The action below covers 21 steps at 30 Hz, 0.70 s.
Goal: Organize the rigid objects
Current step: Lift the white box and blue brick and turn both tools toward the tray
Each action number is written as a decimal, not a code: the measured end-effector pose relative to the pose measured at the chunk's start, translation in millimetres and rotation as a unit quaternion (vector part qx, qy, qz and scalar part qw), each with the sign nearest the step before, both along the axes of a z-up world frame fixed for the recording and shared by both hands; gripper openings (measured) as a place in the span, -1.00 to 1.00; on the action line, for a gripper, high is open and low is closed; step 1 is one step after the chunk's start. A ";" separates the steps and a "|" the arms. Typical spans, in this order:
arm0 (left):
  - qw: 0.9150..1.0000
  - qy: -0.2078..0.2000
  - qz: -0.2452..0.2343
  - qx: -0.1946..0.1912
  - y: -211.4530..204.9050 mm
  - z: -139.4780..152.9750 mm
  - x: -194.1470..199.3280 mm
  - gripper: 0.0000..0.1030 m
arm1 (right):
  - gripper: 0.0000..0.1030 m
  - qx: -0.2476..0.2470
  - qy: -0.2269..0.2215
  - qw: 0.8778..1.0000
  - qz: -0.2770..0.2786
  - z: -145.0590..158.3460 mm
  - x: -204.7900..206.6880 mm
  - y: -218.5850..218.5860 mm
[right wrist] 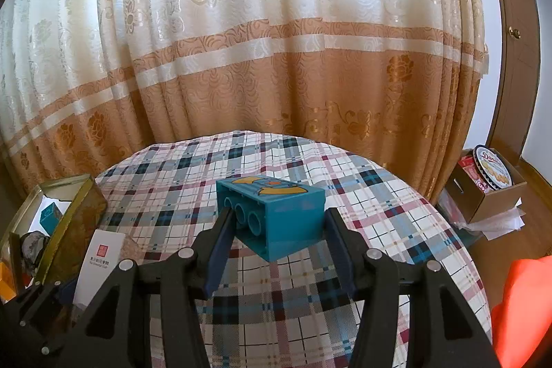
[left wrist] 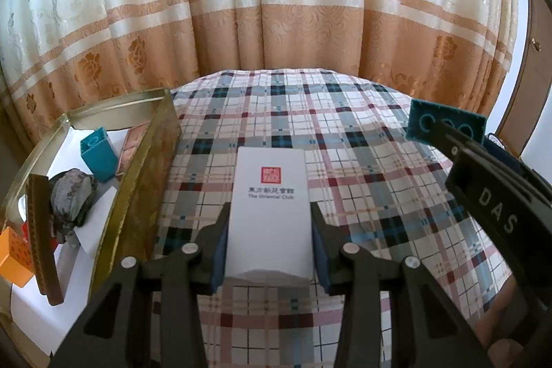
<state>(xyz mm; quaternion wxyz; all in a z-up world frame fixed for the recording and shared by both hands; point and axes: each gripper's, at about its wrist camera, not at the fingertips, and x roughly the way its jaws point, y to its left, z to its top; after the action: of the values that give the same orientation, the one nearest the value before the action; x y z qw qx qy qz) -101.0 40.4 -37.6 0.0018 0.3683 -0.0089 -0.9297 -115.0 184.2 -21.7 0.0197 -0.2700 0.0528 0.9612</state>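
My left gripper (left wrist: 270, 212) is shut on a white card box (left wrist: 269, 206) with a red seal, held above the plaid table (left wrist: 345, 133); the box also shows in the right wrist view (right wrist: 100, 261). My right gripper (right wrist: 276, 223) is shut on a teal toy brick (right wrist: 276, 216) with a yellow picture on top, held tilted over the table; the brick shows in the left wrist view (left wrist: 445, 125) at the right. A gold tin (left wrist: 145, 168) stands at the table's left and holds a small teal block (left wrist: 98, 154), a grey stone (left wrist: 70, 195), a brown slab (left wrist: 43, 237) and an orange block (left wrist: 15, 257).
Cream and orange curtains (right wrist: 276, 75) hang close behind the table. A cardboard box with a biscuit tin (right wrist: 493, 171) stands on the floor at the right, next to a wooden door (right wrist: 510, 40). An orange cloth (right wrist: 524, 309) shows at the lower right.
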 end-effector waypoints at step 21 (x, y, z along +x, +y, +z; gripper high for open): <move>0.999 0.032 -0.003 0.009 -24.1 27.9 33.8 -0.21 | 0.08 -0.015 0.004 1.000 -0.007 1.5 15.2 -2.5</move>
<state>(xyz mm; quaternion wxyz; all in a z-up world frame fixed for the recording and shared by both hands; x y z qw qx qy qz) -67.2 16.2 -9.7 -0.0040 0.3383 -0.0015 -0.9410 -99.8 181.7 -20.2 0.0222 -0.2660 0.0694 0.9612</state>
